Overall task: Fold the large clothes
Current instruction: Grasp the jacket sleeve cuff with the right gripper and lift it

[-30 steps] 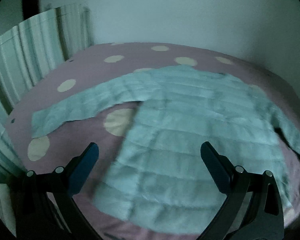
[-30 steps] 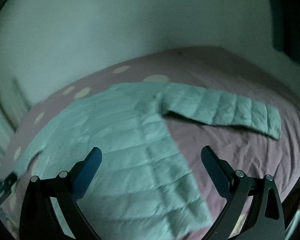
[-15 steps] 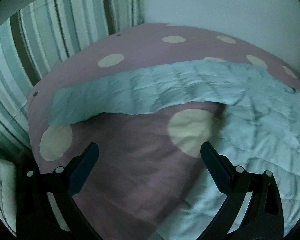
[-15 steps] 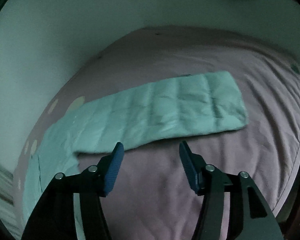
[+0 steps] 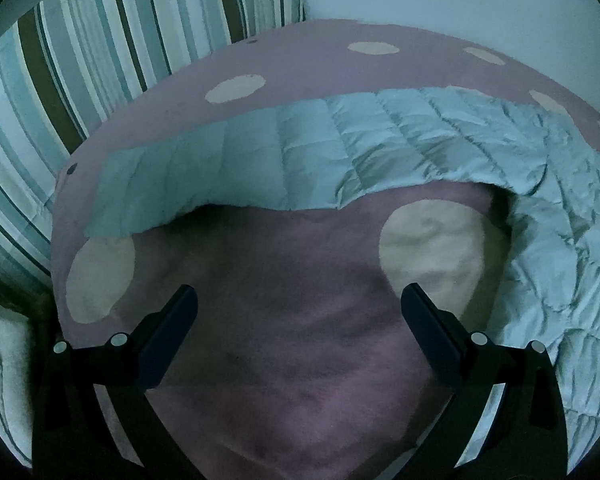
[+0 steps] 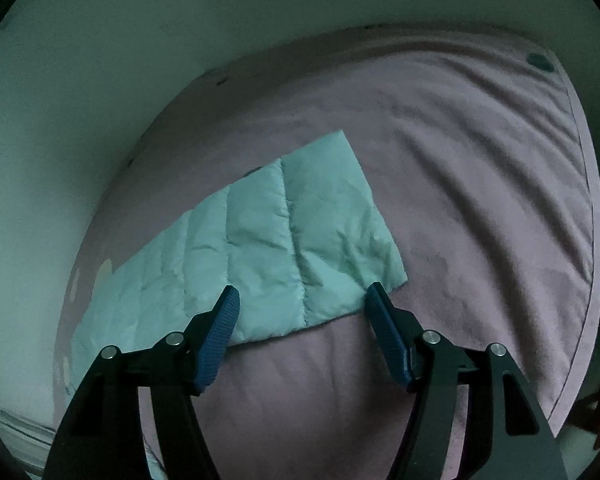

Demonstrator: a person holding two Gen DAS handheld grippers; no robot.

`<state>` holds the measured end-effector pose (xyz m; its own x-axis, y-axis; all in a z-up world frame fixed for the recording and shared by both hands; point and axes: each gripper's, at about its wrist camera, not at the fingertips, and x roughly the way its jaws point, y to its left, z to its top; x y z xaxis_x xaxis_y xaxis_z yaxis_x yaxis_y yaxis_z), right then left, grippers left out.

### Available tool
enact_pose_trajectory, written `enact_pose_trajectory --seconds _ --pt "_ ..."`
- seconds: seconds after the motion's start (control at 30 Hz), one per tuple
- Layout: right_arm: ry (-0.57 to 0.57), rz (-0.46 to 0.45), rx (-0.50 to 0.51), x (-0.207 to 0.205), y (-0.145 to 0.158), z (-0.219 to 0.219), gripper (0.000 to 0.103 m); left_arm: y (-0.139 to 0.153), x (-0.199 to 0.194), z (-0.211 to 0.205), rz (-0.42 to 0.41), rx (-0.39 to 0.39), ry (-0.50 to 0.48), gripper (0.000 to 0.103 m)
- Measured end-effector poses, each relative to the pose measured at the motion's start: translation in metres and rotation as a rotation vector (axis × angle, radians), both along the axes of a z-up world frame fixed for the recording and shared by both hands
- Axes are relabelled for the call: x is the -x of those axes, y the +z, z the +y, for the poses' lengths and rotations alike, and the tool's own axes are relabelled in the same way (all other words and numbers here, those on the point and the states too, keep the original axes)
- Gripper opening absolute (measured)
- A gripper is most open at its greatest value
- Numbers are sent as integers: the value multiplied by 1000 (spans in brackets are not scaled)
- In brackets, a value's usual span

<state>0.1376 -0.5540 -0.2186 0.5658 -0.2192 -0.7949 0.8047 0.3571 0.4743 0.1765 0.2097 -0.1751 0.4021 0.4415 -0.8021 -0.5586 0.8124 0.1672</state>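
Observation:
A pale blue quilted jacket lies flat on the bed. In the left wrist view its left sleeve (image 5: 300, 160) runs across the cover and its body (image 5: 560, 260) is bunched at the right. My left gripper (image 5: 298, 290) hovers open over bare cover, short of that sleeve, with nothing between its fingers. In the right wrist view the other sleeve (image 6: 284, 232) stretches out, with its cuff end toward the right. My right gripper (image 6: 303, 288) is partly open. Its fingertips straddle the sleeve's near edge close to the cuff, and the pads do not press on the fabric.
The bed cover (image 5: 300, 380) is pink with cream dots, wrinkled on the right side (image 6: 480, 200). A striped pillow (image 5: 80, 60) stands at the head on the left. White fabric (image 5: 0, 380) lies beside the bed. A pale wall runs behind, and the bed's edge (image 6: 588, 240) curves at the right.
Both grippers have dropped and swung outward from the jacket's body, the left toward the left sleeve, the right to the other cuff. The right jaws have narrowed; the left stay wide.

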Motion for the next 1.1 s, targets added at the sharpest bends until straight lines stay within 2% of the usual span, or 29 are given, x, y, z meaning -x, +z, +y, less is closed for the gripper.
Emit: enact_pose_trajectory --seconds 0.23,0.4,0.7,0.8,0.9,0.97,1.1 --pt "-13 -14 -6 4 -3 11 66 -10 -1 7 28 -2 20 101" --pt "0 -8 -2 -8 -6 16 65 -13 -1 11 31 6 33 101" --pt "-143 -85 -10 -4 -20 -14 66 -16 0 10 22 4 23 101" --pt "-129 -93 -23 -14 -18 -10 65 -17 0 10 22 -1 21 101" --pt "-75 -124 -65 -3 -13 0 66 -17 0 12 19 5 23 101" --pt "-55 -118 -44 -8 -10 0 65 -17 0 12 19 4 24 101" --pt "-197 -134 -66 4 -12 -24 65 -19 0 10 17 -4 17 101"
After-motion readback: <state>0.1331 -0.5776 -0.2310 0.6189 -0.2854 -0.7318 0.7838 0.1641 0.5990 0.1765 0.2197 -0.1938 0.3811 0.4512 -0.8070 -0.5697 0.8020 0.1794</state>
